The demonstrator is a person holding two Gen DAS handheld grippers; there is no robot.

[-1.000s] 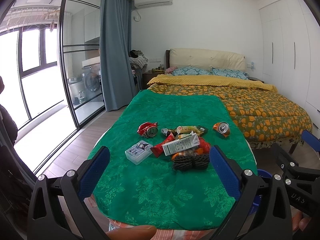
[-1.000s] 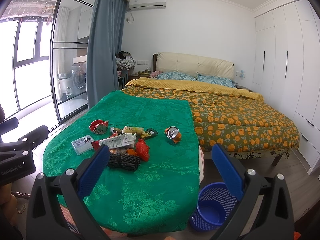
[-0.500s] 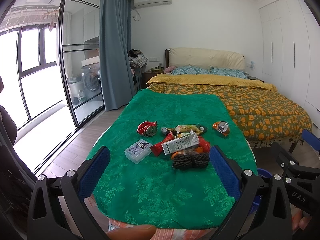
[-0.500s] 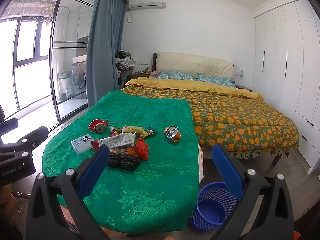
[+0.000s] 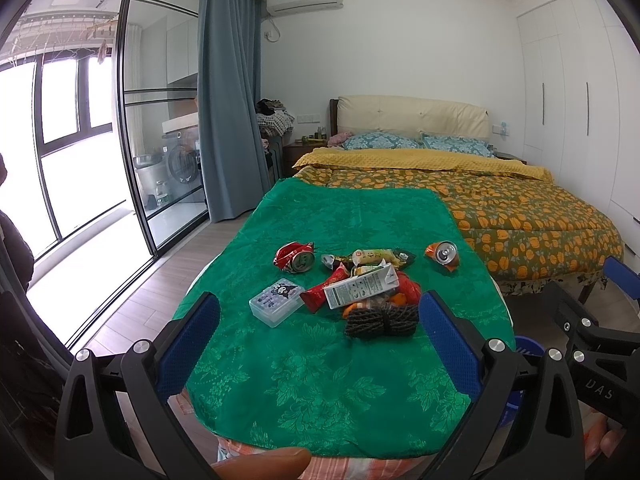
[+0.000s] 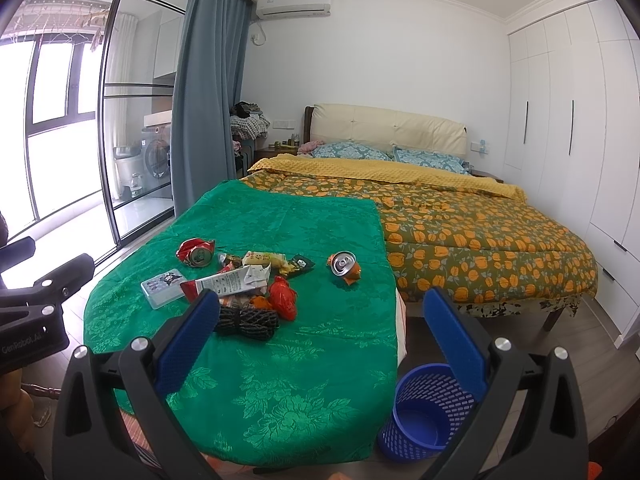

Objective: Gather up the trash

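Observation:
Trash lies in a heap on the green tablecloth [image 5: 320,380]: a crushed red can [image 5: 295,257], a crushed orange can [image 5: 443,254], a white carton [image 5: 360,290], red wrappers [image 5: 326,290], a yellow snack pack [image 5: 370,256] and a dark rope bundle [image 5: 380,320]. A clear card box [image 5: 276,300] sits to their left. My left gripper [image 5: 318,344] hovers open before the heap, holding nothing. My right gripper [image 6: 320,338] is open too, over the table's near right edge. A blue mesh bin [image 6: 424,412] stands on the floor to the right of the table.
A bed with an orange-patterned quilt [image 6: 480,224] fills the space behind and right of the table. Glass sliding doors [image 5: 140,140] and a grey curtain [image 5: 228,120] are at the left. White wardrobes [image 6: 580,120] line the right wall.
Both grippers have crept slightly forward toward the heap; the trash looks a little nearer. Jaws stay wide apart and nothing on the table has moved.

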